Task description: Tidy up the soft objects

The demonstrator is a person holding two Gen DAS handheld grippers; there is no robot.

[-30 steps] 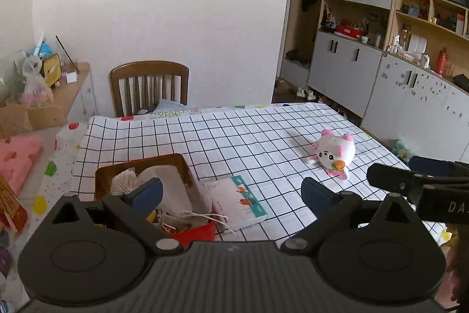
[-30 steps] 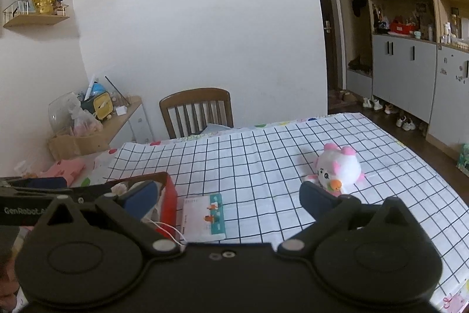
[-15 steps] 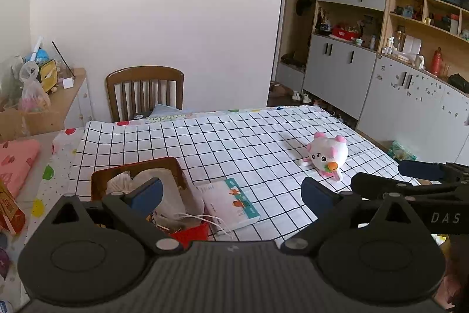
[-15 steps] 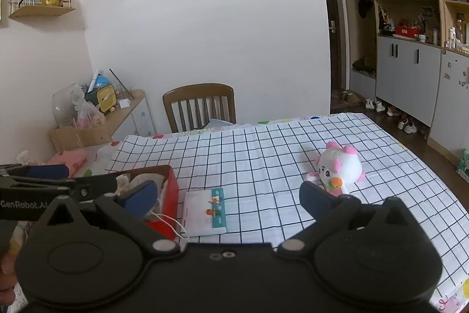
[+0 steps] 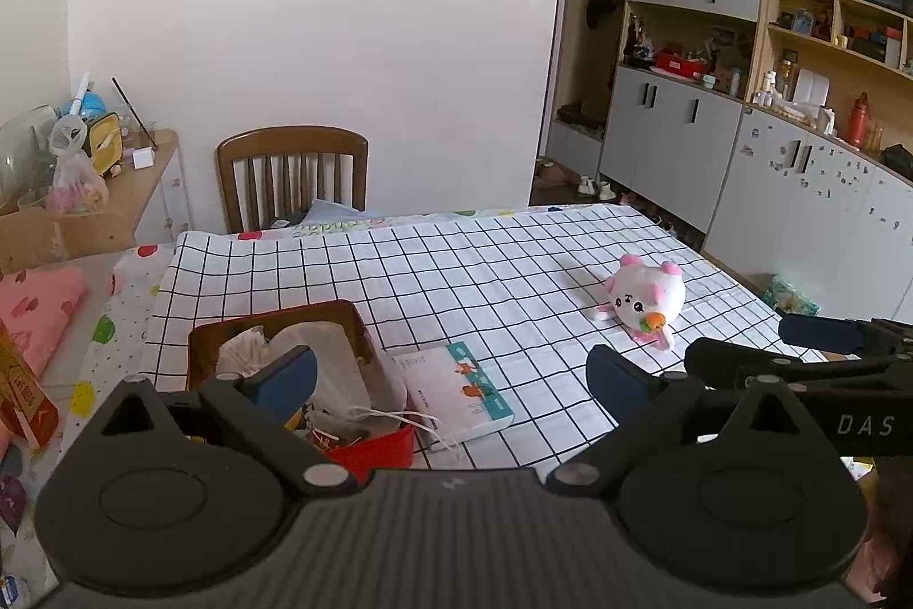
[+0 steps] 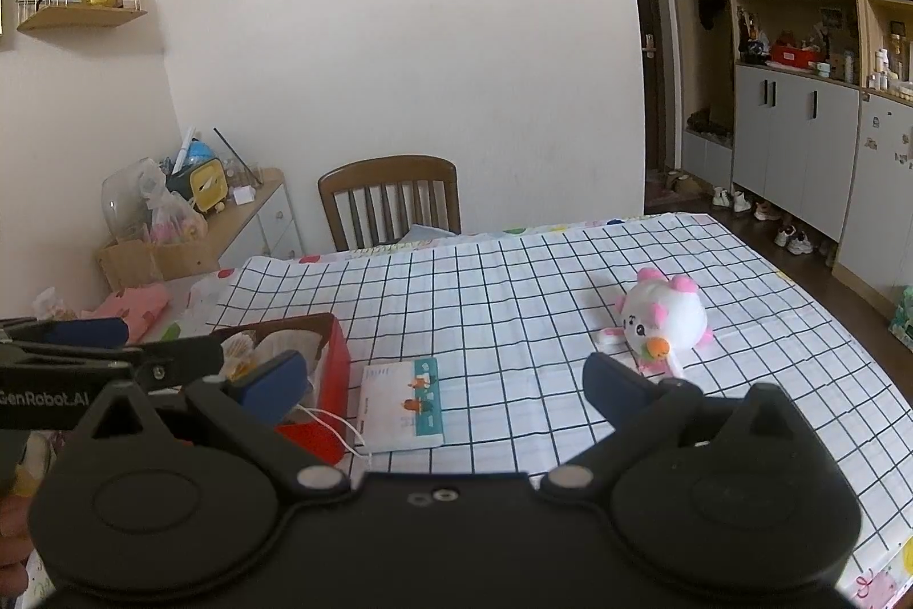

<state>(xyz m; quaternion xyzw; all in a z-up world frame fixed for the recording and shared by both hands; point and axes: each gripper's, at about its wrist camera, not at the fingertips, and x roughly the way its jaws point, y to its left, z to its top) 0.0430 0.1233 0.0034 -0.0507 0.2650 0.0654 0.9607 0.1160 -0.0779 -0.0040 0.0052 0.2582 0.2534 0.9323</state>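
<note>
A white and pink plush toy [image 5: 647, 301] [image 6: 665, 321] lies on the checked tablecloth, right of centre. A red box [image 5: 376, 449] [image 6: 334, 380] with pale cloth and cables inside stands at the near left. My left gripper [image 5: 451, 378] hangs open above the box and a small book [image 5: 456, 389], holding nothing. My right gripper [image 6: 442, 380] is open too, over the book [image 6: 405, 403], with the plush just beyond its right fingertip. Each gripper shows at the edge of the other's view.
A wooden chair [image 5: 291, 178] stands at the table's far side. A cluttered side cabinet [image 6: 228, 221] and a pink cloth [image 5: 34, 312] sit to the left. Grey cupboards and shelves [image 5: 742, 135] line the right wall. A white cable [image 6: 336, 429] trails from the box.
Both grippers have pulled back and risen a little, so the table looks slightly farther. Their jaws stay open. The plush, book and box have not moved.
</note>
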